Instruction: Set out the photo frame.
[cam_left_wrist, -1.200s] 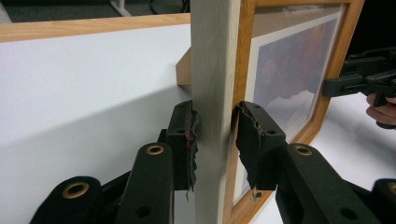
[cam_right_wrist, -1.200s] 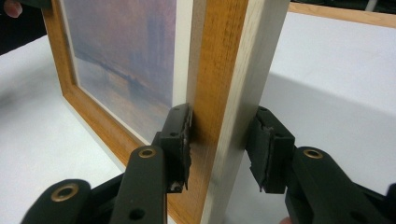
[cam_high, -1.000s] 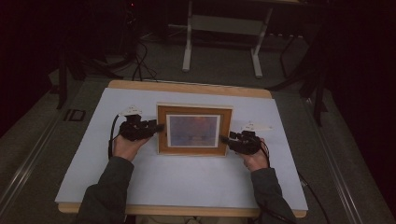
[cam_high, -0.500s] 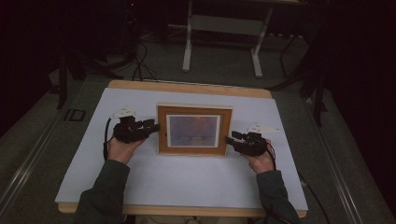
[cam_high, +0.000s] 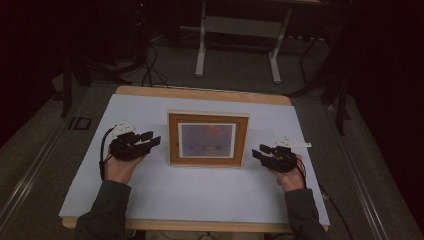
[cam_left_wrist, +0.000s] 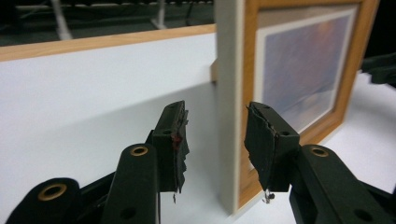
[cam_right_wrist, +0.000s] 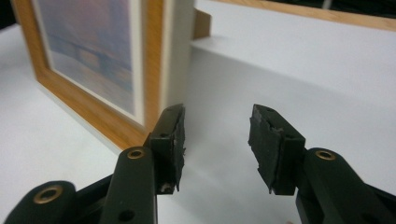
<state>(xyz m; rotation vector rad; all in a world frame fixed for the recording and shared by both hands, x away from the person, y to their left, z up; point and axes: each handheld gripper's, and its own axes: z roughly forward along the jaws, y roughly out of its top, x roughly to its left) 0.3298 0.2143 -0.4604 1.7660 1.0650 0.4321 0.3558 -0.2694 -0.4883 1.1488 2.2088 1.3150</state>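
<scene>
Both hands have drawn outward and a little nearer since the earlier frames, so each tool now sits clear of the frame's sides instead of against them. The rectangular picture frame (cam_high: 208, 139), light wood with a white mat and a bluish print, stands upright near the middle of the white tabletop (cam_high: 195, 187), propped on a rear stand. It looks rigid and fairly light, probably glazed, so fragile and quick to tip; the deep side edges seem the best places to grip, one from each side. The left tool (cam_high: 150, 140) rests just left of the frame, jaws standing wide and empty, the frame's pale edge (cam_left_wrist: 229, 102) lined up beyond the gap. The right tool (cam_high: 261, 151) waits just right of it, likewise wide and empty, the frame off to its left jaw's side.
</scene>
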